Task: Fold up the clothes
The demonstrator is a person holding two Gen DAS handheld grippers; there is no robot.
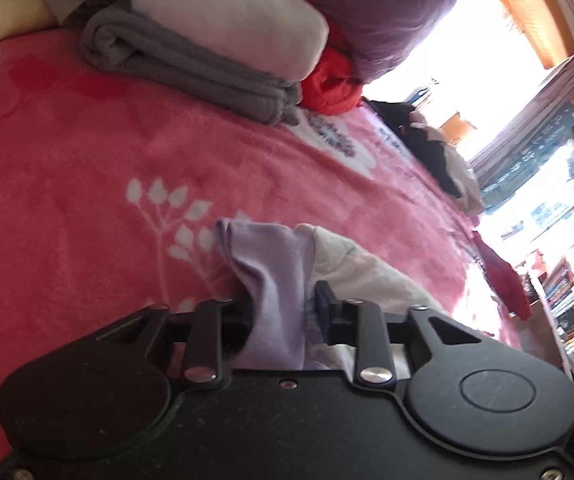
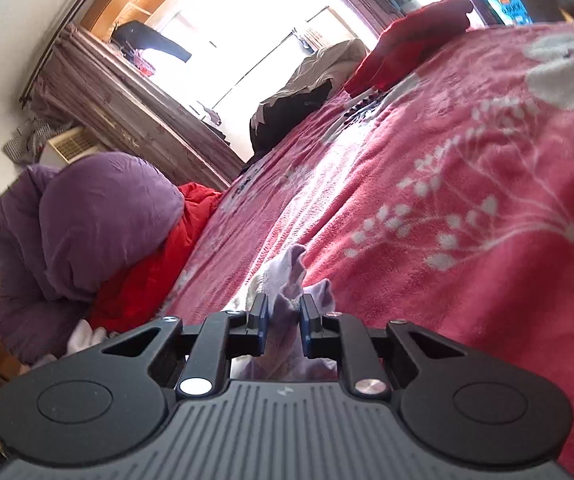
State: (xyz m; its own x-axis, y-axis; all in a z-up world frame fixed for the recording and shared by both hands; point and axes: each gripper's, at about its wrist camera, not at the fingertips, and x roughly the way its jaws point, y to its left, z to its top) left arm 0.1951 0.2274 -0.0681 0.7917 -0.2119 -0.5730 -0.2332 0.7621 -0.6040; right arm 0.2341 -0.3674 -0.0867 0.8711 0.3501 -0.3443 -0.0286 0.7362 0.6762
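left gripper [image 1: 283, 300] and right gripper [image 2: 281, 316] both pinch the lilac garment [image 1: 271, 264] above the pink blanket [image 1: 87, 152], likely holding it taut for folding.

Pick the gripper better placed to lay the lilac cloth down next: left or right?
Probably left. The left gripper holds the lilac cloth low over open pink blanket; the right gripper grips it beside piled clothes.

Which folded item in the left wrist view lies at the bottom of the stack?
The grey blanket; the white blanket rests on top of it.
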